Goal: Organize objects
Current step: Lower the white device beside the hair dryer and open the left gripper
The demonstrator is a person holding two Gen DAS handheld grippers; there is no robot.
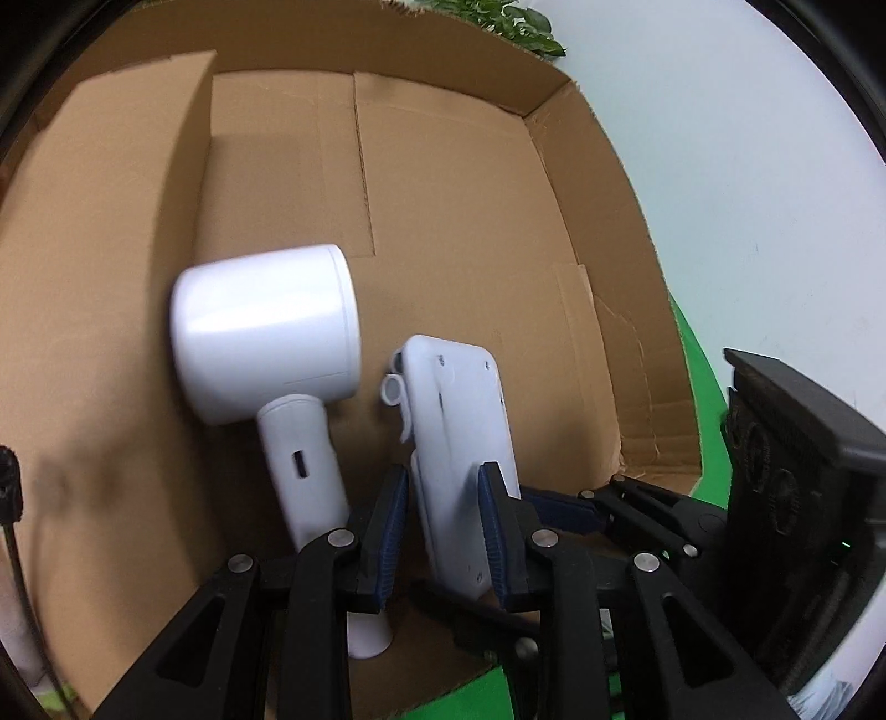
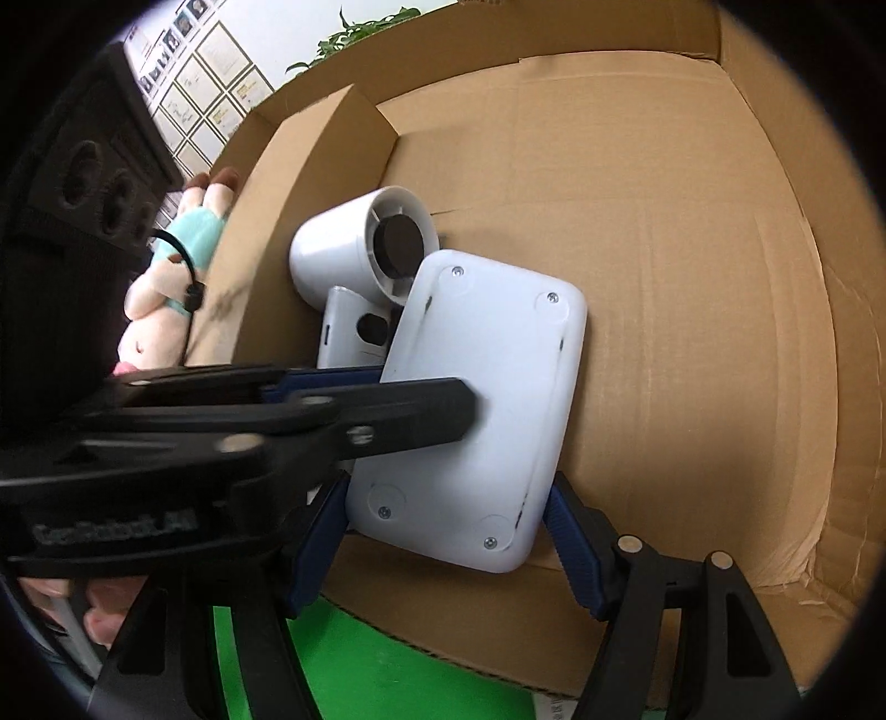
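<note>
Grippers (image 1: pixel 443 531) (image 2: pixel 448 548) clamp white device (image 2: pixel 470 410) (inside box (image 2: pixel 692 277)).

A pink plush toy (image 2: pixel 166 288) in a pale teal garment lies just outside the left wall, with a thin black cable across it. Framed papers (image 2: pixel 205 105) hang on the far wall, green leaves (image 1: pixel 515 25) show beyond, and a green surface (image 2: pixel 354 664) spreads beneath.
</note>
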